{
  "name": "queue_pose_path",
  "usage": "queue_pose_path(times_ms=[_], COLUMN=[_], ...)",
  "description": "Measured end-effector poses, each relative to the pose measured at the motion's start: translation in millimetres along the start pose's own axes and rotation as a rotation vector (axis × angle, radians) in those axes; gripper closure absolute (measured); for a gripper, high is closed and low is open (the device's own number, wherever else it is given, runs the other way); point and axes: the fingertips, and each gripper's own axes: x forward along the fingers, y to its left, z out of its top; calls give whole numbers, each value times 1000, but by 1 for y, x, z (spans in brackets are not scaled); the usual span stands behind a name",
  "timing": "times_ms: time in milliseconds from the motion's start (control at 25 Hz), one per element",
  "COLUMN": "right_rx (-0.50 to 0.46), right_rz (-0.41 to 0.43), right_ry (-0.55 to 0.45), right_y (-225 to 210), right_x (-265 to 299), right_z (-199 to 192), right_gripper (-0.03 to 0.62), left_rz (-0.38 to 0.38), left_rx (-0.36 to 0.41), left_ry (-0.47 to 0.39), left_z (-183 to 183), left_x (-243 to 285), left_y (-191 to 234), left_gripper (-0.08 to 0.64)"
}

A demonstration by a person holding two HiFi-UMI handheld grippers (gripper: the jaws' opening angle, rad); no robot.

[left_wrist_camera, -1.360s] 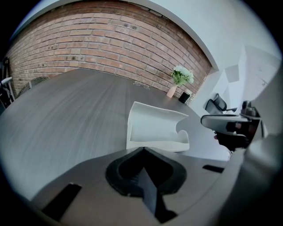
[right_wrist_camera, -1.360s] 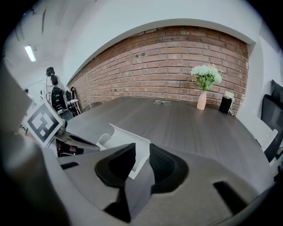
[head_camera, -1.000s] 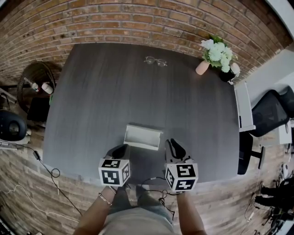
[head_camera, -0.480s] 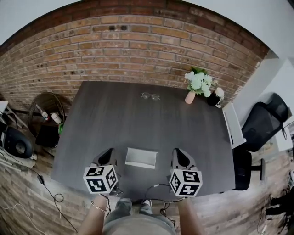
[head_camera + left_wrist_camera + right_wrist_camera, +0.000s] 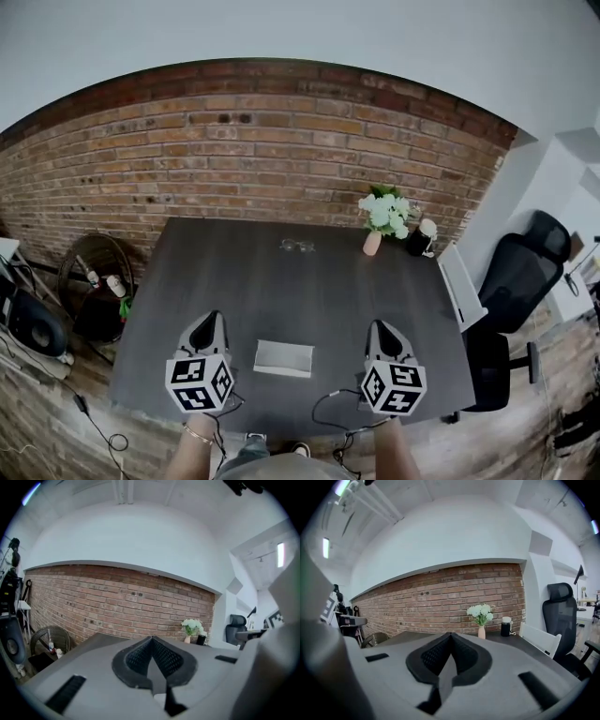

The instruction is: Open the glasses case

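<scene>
The glasses case (image 5: 284,358) lies flat on the table (image 5: 234,272), close to the edge nearest you. From here I can't tell whether its lid is shut or already lifted. Your left gripper (image 5: 208,323) sits to the left of the case and your right gripper (image 5: 382,331) to the right of it, and neither touches it. Both pairs of jaws are pressed tip to tip with nothing between them, and both grippers look out over the case at the brick wall instead of down at it.

That's the first risk. If you come down with the jaws closed, you'll only nudge the case, not grip it. It looks light and the tabletop looks smooth, so a one-sided push would probably make it slide or spin. Because the case is so near the front edge, a push toward you could drop it to the floor. Pin one side before you pry at the lid.

The glasses (image 5: 297,246) lie well beyond the case, and the vase of flowers (image 5: 380,217) stands beyond it to the right, so both are safely clear.
</scene>
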Motion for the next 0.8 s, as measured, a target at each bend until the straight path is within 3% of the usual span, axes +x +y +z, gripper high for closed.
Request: queue_pose_path(times_ms=[440, 800], right_rx=[50, 5], right_rz=[-62, -63], right_ry=[-6, 30], right_y=[-22, -14], right_x=[-12, -14], right_z=[-4, -12], right_gripper=[591, 592], left_rz=[-14, -17], left_rx=[-11, -25], left_ry=[-18, 14], left_z=[9, -5], left_x=[9, 9], left_y=[3, 8], left_gripper=[565, 565])
